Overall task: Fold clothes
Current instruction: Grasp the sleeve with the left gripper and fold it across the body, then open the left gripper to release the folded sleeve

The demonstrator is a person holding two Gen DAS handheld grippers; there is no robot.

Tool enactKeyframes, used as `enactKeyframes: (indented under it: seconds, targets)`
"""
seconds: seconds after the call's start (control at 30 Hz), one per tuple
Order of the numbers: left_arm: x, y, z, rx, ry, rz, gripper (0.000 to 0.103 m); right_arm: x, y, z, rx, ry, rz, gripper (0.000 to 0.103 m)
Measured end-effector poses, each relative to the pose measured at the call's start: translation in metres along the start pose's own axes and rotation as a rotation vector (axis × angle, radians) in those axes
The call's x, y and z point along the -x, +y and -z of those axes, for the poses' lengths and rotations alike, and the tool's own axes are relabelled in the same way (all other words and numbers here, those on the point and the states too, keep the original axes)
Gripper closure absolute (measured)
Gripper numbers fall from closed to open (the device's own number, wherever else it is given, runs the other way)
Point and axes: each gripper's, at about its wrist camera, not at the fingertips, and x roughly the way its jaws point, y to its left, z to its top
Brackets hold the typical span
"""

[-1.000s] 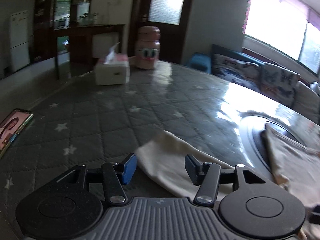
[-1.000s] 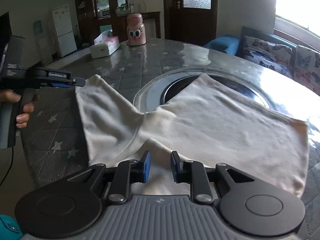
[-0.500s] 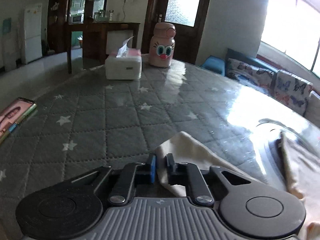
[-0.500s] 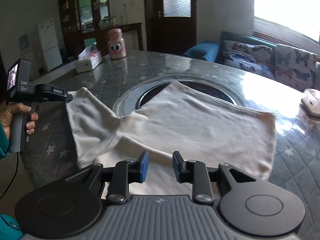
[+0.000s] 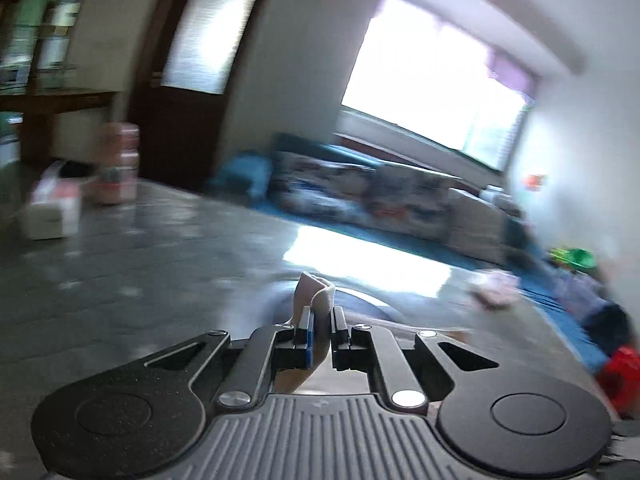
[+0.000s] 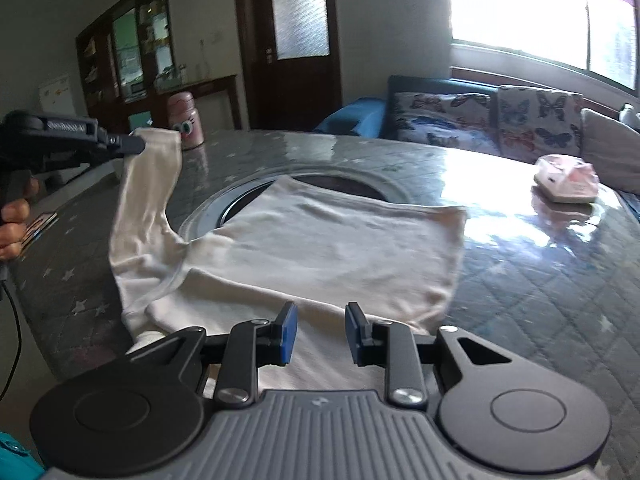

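Observation:
A cream shirt [image 6: 328, 252] lies spread on the grey star-patterned table, partly over a round dark inset [image 6: 340, 182]. Its sleeve [image 6: 150, 184] is lifted off the table at the left. My left gripper [image 6: 136, 145] is shut on the sleeve's end. In the left wrist view, which is blurred, a fold of the cream sleeve [image 5: 314, 294] sticks up between the closed fingers of my left gripper [image 5: 320, 320]. My right gripper [image 6: 320, 320] hovers open over the shirt's near edge, with nothing between its fingers.
A pink bottle [image 6: 184, 120] stands at the table's far left. A pink-and-white object [image 6: 566, 180] lies at the right. A phone [image 6: 38, 224] rests near the left edge, by the person's hand [image 6: 14, 216]. A butterfly-print sofa [image 6: 500, 120] sits beyond the table.
My left gripper shut on the sleeve's end and has lifted it up and swung right. My right gripper opened wider and stays over the near edge.

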Motion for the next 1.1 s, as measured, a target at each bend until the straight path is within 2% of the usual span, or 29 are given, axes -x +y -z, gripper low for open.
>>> enactKeyframes:
  seconds: [0.1,0.3,0.5,0.57,0.67,0.7,0.83,1.1]
  targets:
    - [-0.003,-0.038,0.002,-0.035,0.024,0.129,0.094,0.012,-0.014,0.006,-0.032,-0.021,0.028,0.077]
    - [-0.019,-0.094,0.026,-0.087,0.102,0.301,0.094,0.028,-0.039,0.015,-0.088,-0.038,0.088,0.077]
    - [-0.041,-0.130,0.068,-0.159,0.223,0.377,0.094,0.040,-0.060,0.023,-0.135,-0.046,0.141,0.077]
    - [-0.046,-0.133,0.079,-0.181,0.264,0.388,0.092,0.040,-0.062,0.025,-0.143,-0.043,0.145,0.077]
    - [-0.055,-0.137,0.096,-0.214,0.325,0.403,0.083,0.036,-0.058,0.023,-0.131,-0.037,0.130,0.077]
    - [-0.054,-0.137,0.099,-0.224,0.332,0.405,0.079,0.034,-0.055,0.022,-0.123,-0.035,0.122,0.077]
    - [-0.046,-0.121,0.095,-0.227,0.316,0.405,0.078,0.025,-0.045,0.017,-0.094,-0.026,0.089,0.077]
    - [-0.059,-0.047,0.068,-0.193,0.275,0.230,0.080,-0.002,-0.022,0.004,-0.024,-0.010,0.022,0.077]
